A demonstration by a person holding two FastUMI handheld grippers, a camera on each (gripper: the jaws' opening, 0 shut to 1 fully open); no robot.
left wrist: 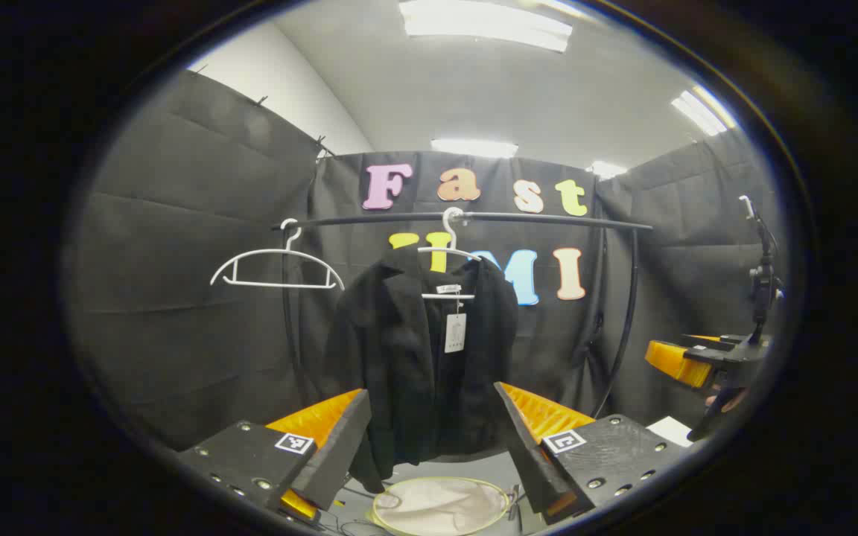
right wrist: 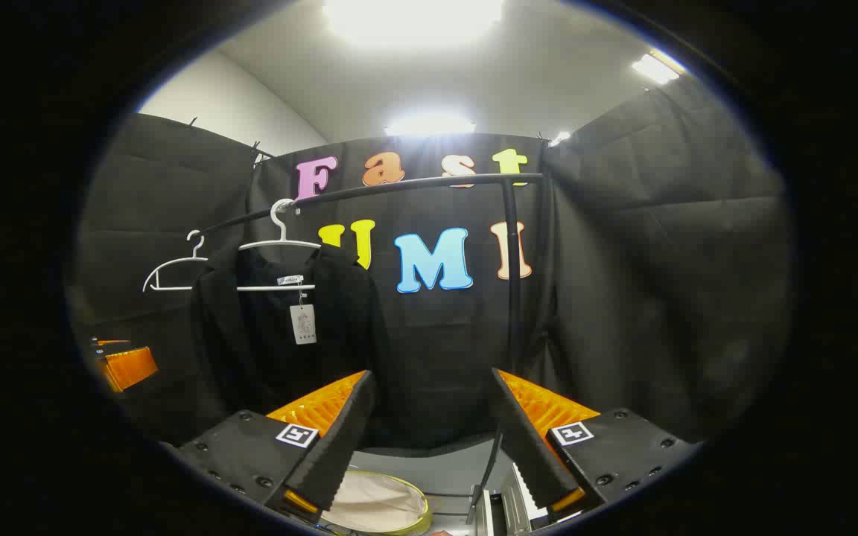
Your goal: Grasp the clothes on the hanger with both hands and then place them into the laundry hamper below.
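Open air lies between the left tongs [left wrist: 433, 439] and the black jacket [left wrist: 421, 357]. The rail [left wrist: 474, 217] spans overhead; its right upright [right wrist: 512, 298] stands ahead of the right tongs [right wrist: 429, 439]. An empty hanger [left wrist: 276, 268] hangs well left of the jacket.

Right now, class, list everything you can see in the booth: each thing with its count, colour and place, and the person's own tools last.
Jacket: one, black, on the right-hand hanger, above the hamper.
Hanger in the jacket: one, white, hooked on the rail.
Spare hanger: one, white, bare, left of the jacket on the rail.
Tag: one, white, hanging at the jacket's collar.
Rail: one, black, in front of the back wall.
Laundry hamper: one, pale lining with yellowish rim, on the floor under the jacket.
Ceiling lights: several, white, overhead.
Left gripper: one, jaws open, short of the jacket.
Right gripper: one, jaws open, aimed right of the jacket.
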